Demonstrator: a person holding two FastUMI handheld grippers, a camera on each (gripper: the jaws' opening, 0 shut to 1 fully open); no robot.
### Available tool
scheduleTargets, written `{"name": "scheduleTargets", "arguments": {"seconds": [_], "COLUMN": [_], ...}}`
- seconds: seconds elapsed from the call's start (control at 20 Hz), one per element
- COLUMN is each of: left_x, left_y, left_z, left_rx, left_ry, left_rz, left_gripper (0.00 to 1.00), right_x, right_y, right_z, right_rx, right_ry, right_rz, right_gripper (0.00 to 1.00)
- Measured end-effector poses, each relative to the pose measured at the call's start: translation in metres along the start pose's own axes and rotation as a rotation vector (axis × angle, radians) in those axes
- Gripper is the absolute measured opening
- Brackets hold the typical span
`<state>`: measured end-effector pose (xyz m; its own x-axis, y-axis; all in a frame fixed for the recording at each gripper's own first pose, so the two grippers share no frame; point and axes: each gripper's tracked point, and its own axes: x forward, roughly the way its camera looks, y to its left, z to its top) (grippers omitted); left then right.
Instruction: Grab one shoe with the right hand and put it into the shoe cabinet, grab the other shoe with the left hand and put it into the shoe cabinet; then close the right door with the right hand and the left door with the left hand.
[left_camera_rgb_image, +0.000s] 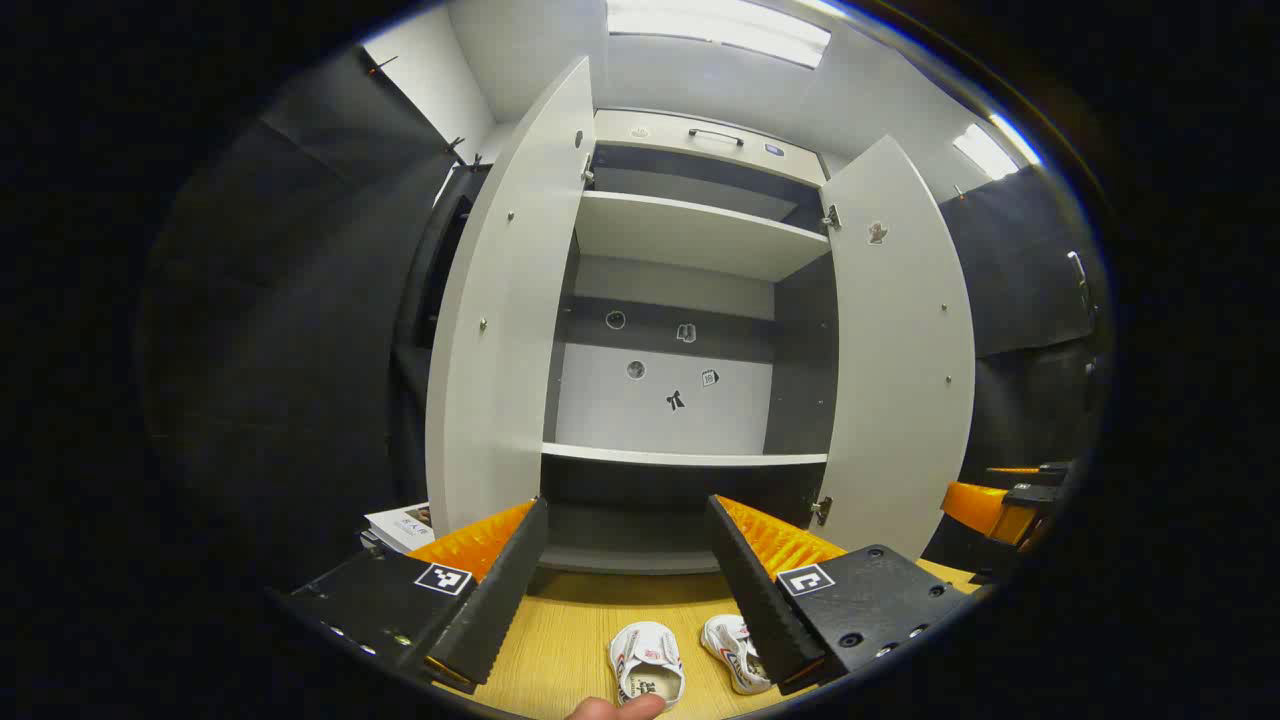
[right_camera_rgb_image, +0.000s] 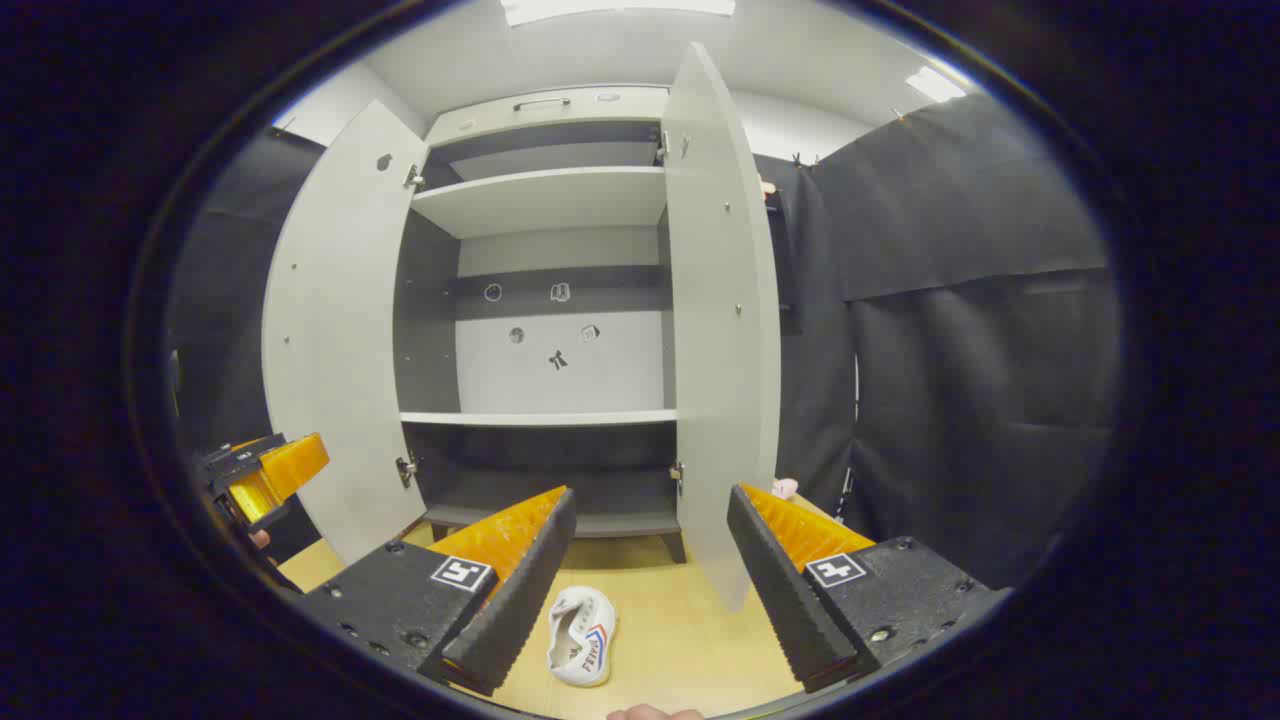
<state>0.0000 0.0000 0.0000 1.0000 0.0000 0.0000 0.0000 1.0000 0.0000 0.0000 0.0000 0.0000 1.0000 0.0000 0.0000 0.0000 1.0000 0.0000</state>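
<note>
Shoes lie side by side on the wooden floor just in front of the shoe cabinet, not yet picked up. Both cabinet doors stand wide open, apparently ready to receive them. The left gripper and right gripper hover above the floor, each with fingers spread wide and holding nothing. The left gripper view shows two shoes; the right gripper view shows one shoe between its fingers.

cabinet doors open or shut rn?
Both open. The left door and right door are swung outward, exposing the shelves; both shoes lie on the floor.
</note>
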Motion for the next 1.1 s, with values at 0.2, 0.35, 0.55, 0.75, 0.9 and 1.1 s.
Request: {"name": "scheduleTargets", "arguments": {"seconds": [0.2,0.35,0.55,0.75,0.9,1.1], "left_x": [-0.0004,-0.0017,-0.0027,-0.0041,-0.0041,-0.0036], "left_y": [0.0034,0.0025,-0.0004,-0.0015,-0.0015,-0.0018], "left_z": [-0.0015,-0.0032,-0.0032,-0.0005,-0.0014,-0.0030], "left_rx": [0.013,0.018,0.016,0.022,0.021,0.018], "left_ry": [0.004,0.005,0.011,0.001,0.004,0.008], "left_rz": [0.007,0.005,-0.003,-0.005,-0.006,-0.006], "left_gripper": [0.95,0.95,0.95,0.95,0.95,0.95], "right_x": [-0.0005,-0.0016,-0.0036,-0.0055,-0.0057,-0.0060], "right_y": [0.0017,0.0036,0.0057,0.0045,0.0030,0.0026], "right_z": [-0.0012,-0.0011,-0.0019,-0.0021,-0.0012,0.0004], "right_rx": [-0.006,-0.013,-0.007,-0.008,-0.007,-0.005], "right_ry": [0.004,0.004,0.005,0.006,0.004,0.002], "right_rz": [0.005,0.013,0.023,0.021,0.017,0.014], "right_gripper": [0.99,0.94,0.94,0.94,0.95,0.99]}}
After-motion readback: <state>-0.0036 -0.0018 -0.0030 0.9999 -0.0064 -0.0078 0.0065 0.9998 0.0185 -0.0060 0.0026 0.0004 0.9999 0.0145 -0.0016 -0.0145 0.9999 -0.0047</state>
